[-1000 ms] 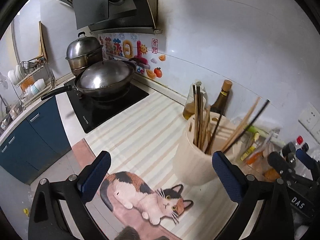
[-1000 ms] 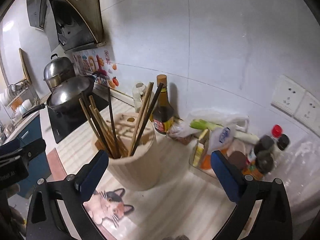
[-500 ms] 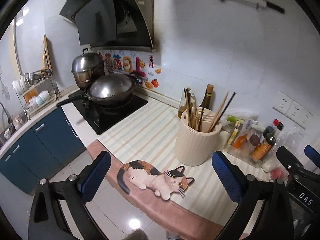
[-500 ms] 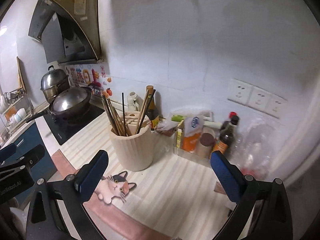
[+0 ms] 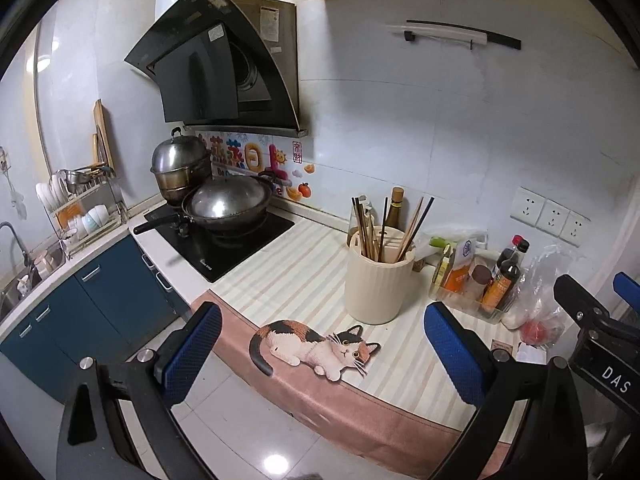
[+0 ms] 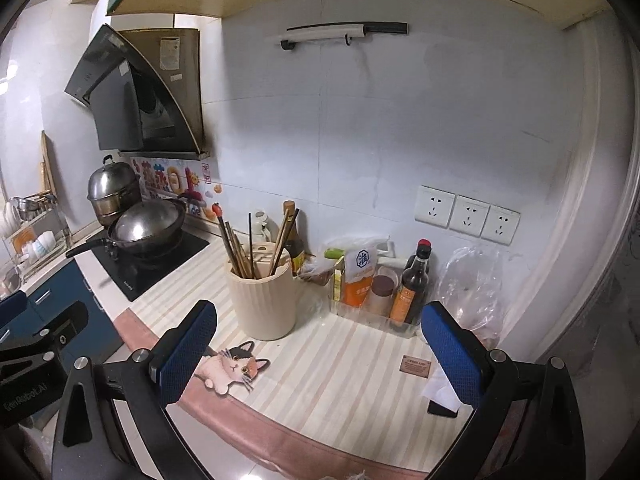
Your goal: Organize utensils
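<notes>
A striped counter mat (image 5: 304, 276) with a cat print is seen spread over the worktop, with a black cooktop (image 5: 224, 240) carrying a lidded wok (image 5: 228, 204) at its left end. Near the wall, a cream ribbed holder (image 5: 378, 286) is stood upright on the mat, filled with chopsticks (image 5: 374, 226) that lean outward, just beside a clear tray of bottles (image 6: 384, 296). The left gripper (image 5: 320, 354) and the right gripper (image 6: 318, 350) are both held back from the counter edge, well apart from the holder, each with jaws spread wide and nothing between them.
</notes>
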Motion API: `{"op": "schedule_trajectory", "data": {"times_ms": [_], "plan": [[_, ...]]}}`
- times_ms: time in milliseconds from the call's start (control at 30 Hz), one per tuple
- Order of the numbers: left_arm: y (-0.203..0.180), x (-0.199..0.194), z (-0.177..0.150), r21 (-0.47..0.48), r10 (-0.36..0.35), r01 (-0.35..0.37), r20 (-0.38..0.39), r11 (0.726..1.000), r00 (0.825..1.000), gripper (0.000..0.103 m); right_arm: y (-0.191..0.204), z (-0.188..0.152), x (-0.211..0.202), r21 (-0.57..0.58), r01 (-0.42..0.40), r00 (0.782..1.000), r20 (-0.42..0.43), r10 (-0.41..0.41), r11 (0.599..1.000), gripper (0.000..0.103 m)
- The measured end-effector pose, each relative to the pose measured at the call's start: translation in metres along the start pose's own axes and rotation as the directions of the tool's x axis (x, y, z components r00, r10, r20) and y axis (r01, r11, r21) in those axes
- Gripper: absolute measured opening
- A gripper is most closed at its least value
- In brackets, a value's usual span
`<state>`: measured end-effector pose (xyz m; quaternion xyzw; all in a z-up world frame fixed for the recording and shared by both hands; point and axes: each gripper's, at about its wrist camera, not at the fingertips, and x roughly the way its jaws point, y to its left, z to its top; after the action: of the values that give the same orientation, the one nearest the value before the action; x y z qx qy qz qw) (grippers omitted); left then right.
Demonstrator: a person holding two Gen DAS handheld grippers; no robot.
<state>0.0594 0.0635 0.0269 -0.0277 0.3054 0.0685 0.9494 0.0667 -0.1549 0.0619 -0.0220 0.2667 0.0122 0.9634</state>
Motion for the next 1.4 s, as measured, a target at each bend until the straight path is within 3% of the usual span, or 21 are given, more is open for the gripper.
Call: {"op": "schedule_trajectory", "data": {"times_ms": [600, 1400], "plan": [[-0.01, -0.01, -0.009, -0.002, 0.05, -0.05, -0.013, 0.999, 0.999, 0.103, -0.016, 0.0, -0.005, 0.003, -0.023, 0.999, -0.025, 0.023, 1.0, 0.103], [-0.013, -0.008, -0.012, 0.0, 0.042, -0.042, -0.016, 0.999, 0.999, 0.103, -0.015, -0.003, -0.002, -0.014, -0.025, 0.999, -0.03, 0.024, 1.0, 0.103]]}}
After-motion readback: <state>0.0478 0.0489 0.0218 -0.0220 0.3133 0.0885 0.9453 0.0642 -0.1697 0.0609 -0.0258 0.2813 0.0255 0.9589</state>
